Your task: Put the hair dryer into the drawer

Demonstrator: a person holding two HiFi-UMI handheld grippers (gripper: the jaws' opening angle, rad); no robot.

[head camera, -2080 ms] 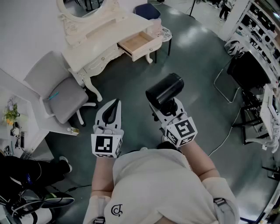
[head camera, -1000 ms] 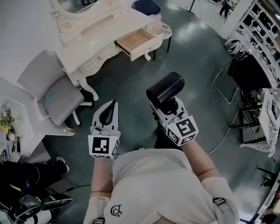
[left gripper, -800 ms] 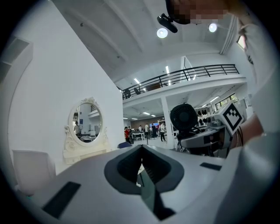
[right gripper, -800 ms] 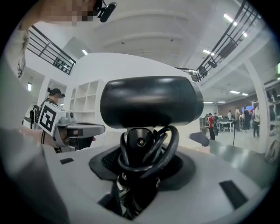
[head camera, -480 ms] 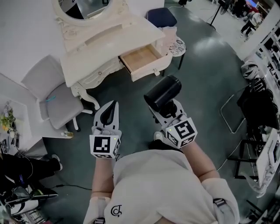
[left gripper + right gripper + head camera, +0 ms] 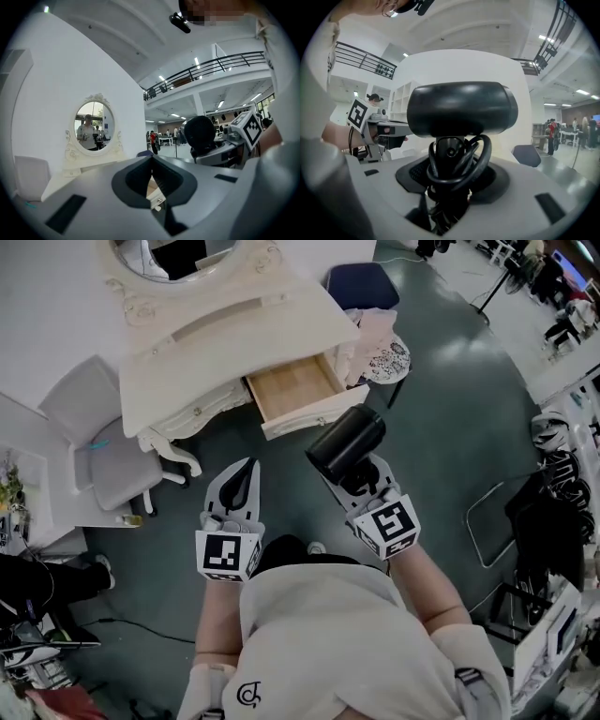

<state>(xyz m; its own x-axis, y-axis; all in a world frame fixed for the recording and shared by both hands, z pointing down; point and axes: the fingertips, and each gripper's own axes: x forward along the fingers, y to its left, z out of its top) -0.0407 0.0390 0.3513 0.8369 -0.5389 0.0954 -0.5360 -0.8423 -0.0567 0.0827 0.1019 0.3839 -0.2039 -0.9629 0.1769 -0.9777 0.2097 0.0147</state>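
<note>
The black hair dryer [image 6: 345,444] stands up out of my right gripper [image 6: 361,476], which is shut on its handle. In the right gripper view the dryer's barrel [image 6: 461,108] lies crosswise above the jaws and its cord [image 6: 454,164] is looped round the handle. The wooden drawer [image 6: 292,388] of the white dressing table [image 6: 225,329] stands pulled out, just beyond the dryer. My left gripper [image 6: 246,465] is shut and holds nothing, level with the right one and left of it. In the left gripper view [image 6: 151,158] the dryer [image 6: 199,133] shows at the right.
A grey chair [image 6: 94,460] stands left of the table. A patterned stool [image 6: 386,357] and a dark blue seat [image 6: 361,282] are at its right end. An oval mirror [image 6: 93,126] tops the table. A metal chair frame [image 6: 497,521] stands on the floor at the right.
Both grippers have been carried toward the dressing table, so the open drawer now lies close in front of the dryer. The right gripper's hold on the dryer is unchanged and the left stays shut.
</note>
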